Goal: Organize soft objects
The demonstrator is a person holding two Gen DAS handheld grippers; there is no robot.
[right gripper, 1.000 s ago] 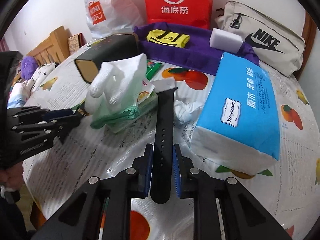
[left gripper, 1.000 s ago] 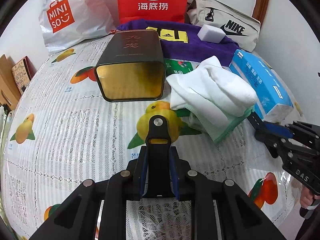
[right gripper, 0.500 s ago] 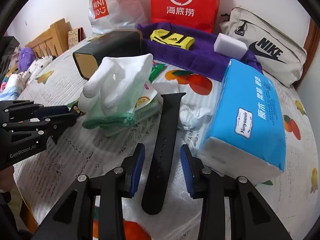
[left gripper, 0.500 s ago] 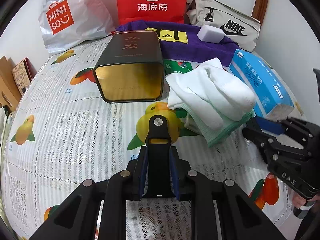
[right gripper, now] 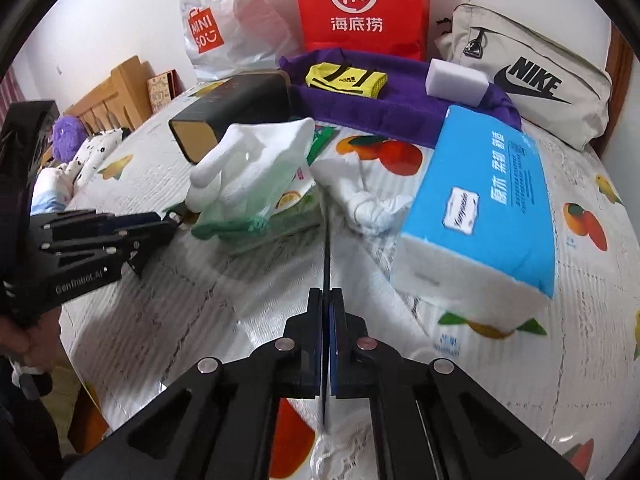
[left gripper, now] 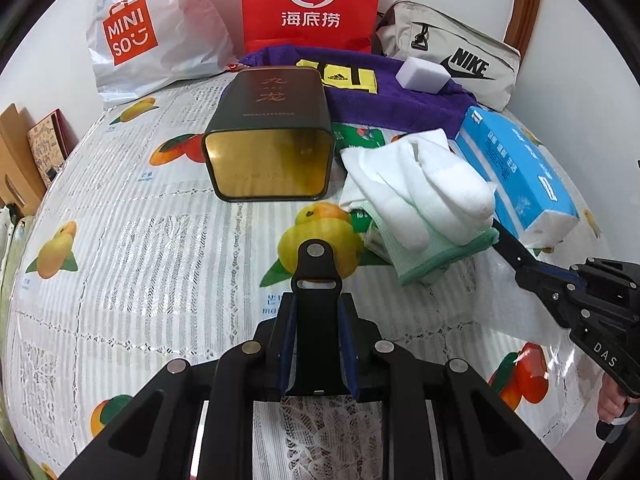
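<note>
Here the right gripper (right gripper: pixel 328 300) has just closed its jaws tight on a black watch strap (right gripper: pixel 327 248), held edge-on so that it shows as a thin dark line running forward from the pads toward the white knotted cloth (right gripper: pixel 370 208). The strap's far part lies along the gap between the blue tissue pack (right gripper: pixel 492 196) and the pile of white gloves (right gripper: pixel 256 160) on a green cloth (right gripper: pixel 236 220). The gripper tilts steeply down toward the fruit-print tablecloth (right gripper: pixel 580 320); in the left wrist view a hand (left gripper: pixel 612 408) grips its handle at the lower right edge.

The left gripper (left gripper: pixel 316 308) is clamped on the other strap piece (left gripper: pixel 316 280), the short one with a buckle slot and a metal stud at its tip, gripped flat between the blue pads. It too slants downward over the table, pointing toward a printed yellow fruit. In the right wrist view it reaches in from the left edge, its tip just beside the green cloth.

Further out, a dark tin (left gripper: pixel 272 148) lies on its side with its gold base facing the left camera. Behind it a purple towel (left gripper: pixel 400 96) carries a yellow garment (left gripper: pixel 344 76) and a white sponge block (left gripper: pixel 424 74). Against the wall stand a white shopping bag (left gripper: pixel 148 32), a red paper bag (left gripper: pixel 312 4) and a beige pouch (left gripper: pixel 460 56).
</note>
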